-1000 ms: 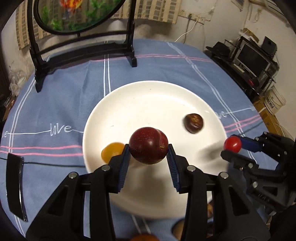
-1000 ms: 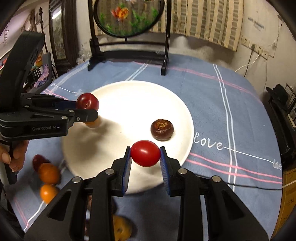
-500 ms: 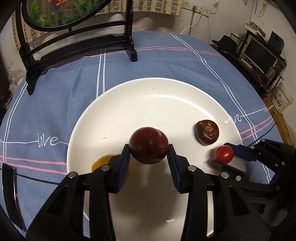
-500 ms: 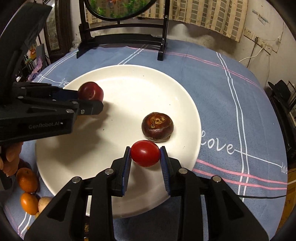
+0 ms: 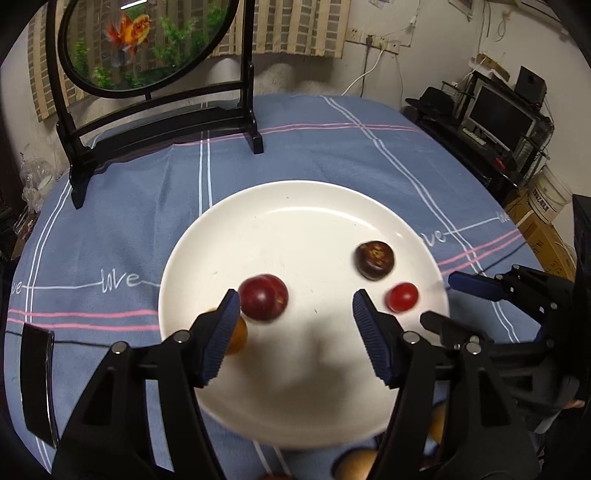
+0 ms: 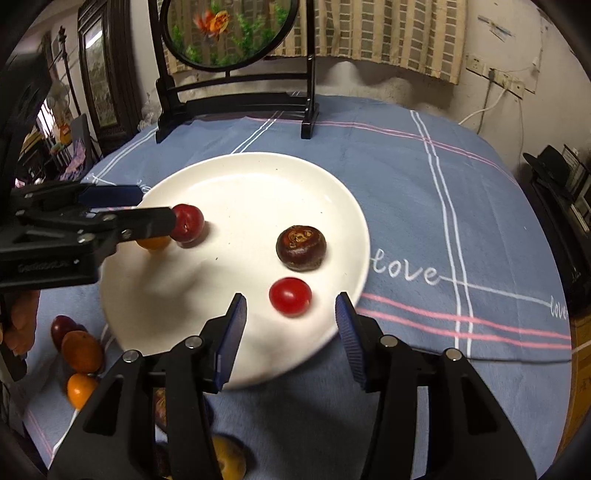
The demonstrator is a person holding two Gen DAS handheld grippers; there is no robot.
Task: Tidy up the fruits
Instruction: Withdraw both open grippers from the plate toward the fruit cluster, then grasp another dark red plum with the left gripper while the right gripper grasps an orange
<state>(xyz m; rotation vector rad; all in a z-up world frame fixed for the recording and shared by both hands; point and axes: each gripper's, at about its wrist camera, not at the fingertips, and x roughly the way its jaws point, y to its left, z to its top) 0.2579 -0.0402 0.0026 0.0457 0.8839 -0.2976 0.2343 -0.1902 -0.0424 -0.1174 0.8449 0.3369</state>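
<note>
Fruit now lies on the white plate point(image 6: 343, 206) at the middle of the blue tablecloth point(image 6: 424, 192). We see our left gripper point(image 5: 295, 314) with jaws opening; the dark red plum point(image 5: 263, 301) sits on the plate just beside its left pad, no longer pinched. Our right gripper point(image 6: 291, 314) is opening too, the red cherry tomato point(image 6: 290, 296) loose between its pads near the plate's right edge. Beside the tomato rests a brown chestnut-like fruit point(image 6: 301, 247). Oranges point(image 6: 82, 350) lie off the plate toward the cloth's near-left edge.

plate's point(image 6: 332, 184) far half lies bare; framed screen point(image 6: 229, 33) probably blocks beyond.
</note>
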